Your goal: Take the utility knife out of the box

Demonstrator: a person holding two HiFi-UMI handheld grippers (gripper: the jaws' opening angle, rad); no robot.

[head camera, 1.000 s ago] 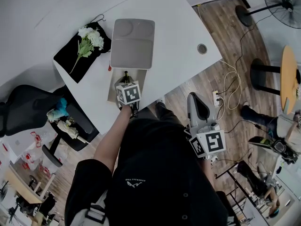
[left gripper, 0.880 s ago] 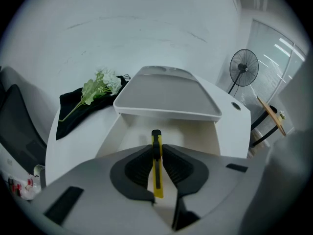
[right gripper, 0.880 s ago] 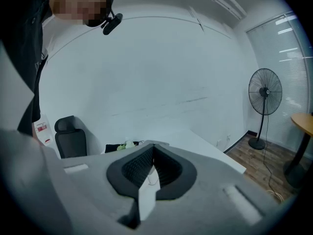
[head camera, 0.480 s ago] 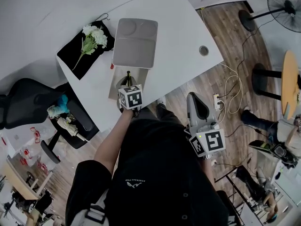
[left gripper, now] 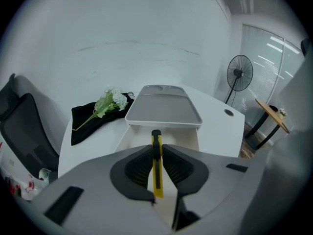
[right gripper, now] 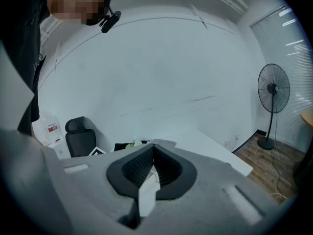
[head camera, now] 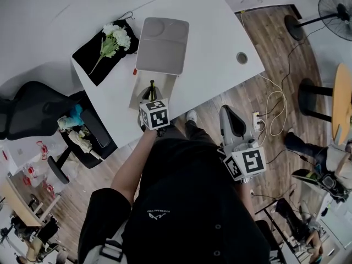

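The yellow utility knife [left gripper: 156, 175] with its black slider stands on edge between the pads of my left gripper [left gripper: 156, 148], which is shut on it. In the head view the knife [head camera: 152, 88] sticks out ahead of the left gripper [head camera: 152, 99], above the open white box [head camera: 137, 97] at the table's near edge. The box's grey lid [head camera: 163, 45] is swung back behind it. My right gripper [head camera: 231, 117] hangs off the table over the wooden floor, to the right of the person. Its jaws [right gripper: 153, 151] meet at the tips with nothing between them.
A black cloth [head camera: 91, 62] with white flowers [head camera: 116, 39] lies on the white table [head camera: 214, 32], left of the lid. A cable hole [head camera: 242, 58] sits near the table's right edge. A black office chair [head camera: 33, 114] stands left; a fan [head camera: 335, 7] and floor cables [head camera: 275, 100] lie right.
My left gripper has risen with the knife in it, lifting it above the box. The right gripper has stayed about where it was.
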